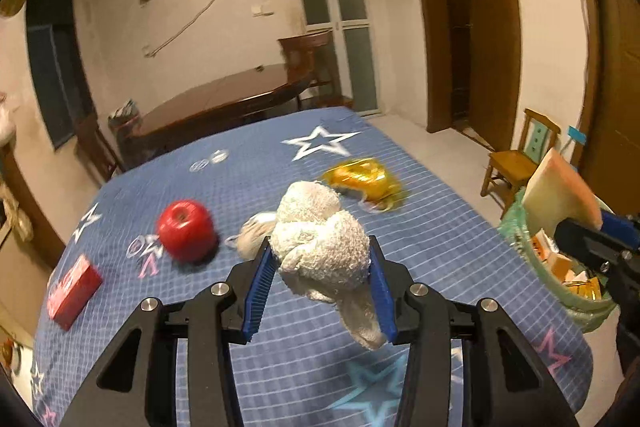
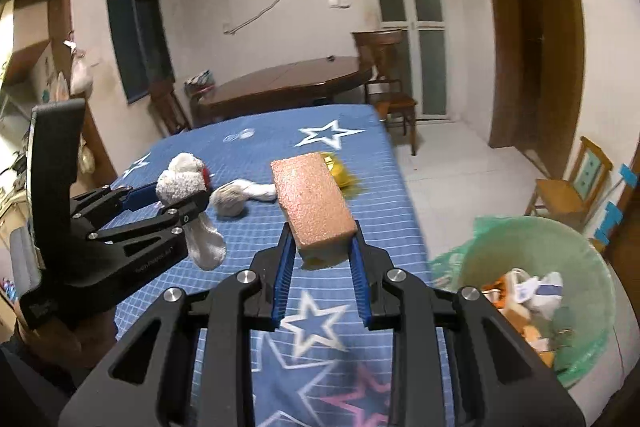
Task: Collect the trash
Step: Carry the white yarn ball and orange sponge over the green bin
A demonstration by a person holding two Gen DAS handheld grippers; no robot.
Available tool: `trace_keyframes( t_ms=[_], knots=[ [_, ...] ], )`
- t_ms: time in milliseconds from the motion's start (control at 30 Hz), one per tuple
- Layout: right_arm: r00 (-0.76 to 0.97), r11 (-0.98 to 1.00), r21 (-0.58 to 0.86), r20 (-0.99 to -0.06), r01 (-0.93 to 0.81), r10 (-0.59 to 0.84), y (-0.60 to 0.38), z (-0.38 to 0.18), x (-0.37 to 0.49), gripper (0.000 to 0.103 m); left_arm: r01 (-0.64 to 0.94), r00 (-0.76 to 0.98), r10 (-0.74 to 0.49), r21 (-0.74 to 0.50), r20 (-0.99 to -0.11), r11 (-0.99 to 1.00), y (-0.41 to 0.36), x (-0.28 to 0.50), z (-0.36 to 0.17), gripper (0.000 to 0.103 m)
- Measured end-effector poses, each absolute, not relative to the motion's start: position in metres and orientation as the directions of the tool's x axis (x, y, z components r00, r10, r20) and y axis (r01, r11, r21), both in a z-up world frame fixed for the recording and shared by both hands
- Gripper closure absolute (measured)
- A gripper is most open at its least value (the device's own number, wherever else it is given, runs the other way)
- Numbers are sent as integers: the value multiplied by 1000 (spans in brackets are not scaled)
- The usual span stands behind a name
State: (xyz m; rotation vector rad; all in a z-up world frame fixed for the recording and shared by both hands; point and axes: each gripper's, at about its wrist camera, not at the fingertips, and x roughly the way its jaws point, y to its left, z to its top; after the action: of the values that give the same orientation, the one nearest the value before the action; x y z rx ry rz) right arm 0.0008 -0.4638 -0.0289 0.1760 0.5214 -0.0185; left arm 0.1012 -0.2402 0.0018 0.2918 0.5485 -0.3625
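Left tongs (image 1: 320, 259) and right tongs (image 2: 322, 247), both clamped, angled downward.

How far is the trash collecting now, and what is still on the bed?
Done: the green-lined bin already holds paper scraps. In hand: the left gripper clamps a white sock, and the right gripper clamps a sponge, both lifted above the blue cover. Left: another sock and a gold wrapper. A red apple and red box also remain.
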Motion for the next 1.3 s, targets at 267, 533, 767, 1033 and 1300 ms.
trace_keyframes(
  t_ms=[267,533,767,1033,1300],
  knots=[
    [873,971,161,-480,178,-81,-510,-17,-22,78,506,764,-335,190,-552,841,-303,93,12,57],
    [856,941,168,-484,292,-180,-551,-17,-42,78,598,735,-414,228,-537,768,-370,78,17,57],
    [811,905,156,-522,396,-265,-587,-25,-55,78,700,662,-488,236,-568,675,-429,65,10,57],
    [736,851,135,-581,508,-348,-622,-40,-66,78,803,557,-554,231,-619,549,-486,48,-12,57],
    [679,825,93,-622,558,-389,-639,-54,-71,78,848,497,-561,234,-662,476,-521,43,-36,57]
  ],
)
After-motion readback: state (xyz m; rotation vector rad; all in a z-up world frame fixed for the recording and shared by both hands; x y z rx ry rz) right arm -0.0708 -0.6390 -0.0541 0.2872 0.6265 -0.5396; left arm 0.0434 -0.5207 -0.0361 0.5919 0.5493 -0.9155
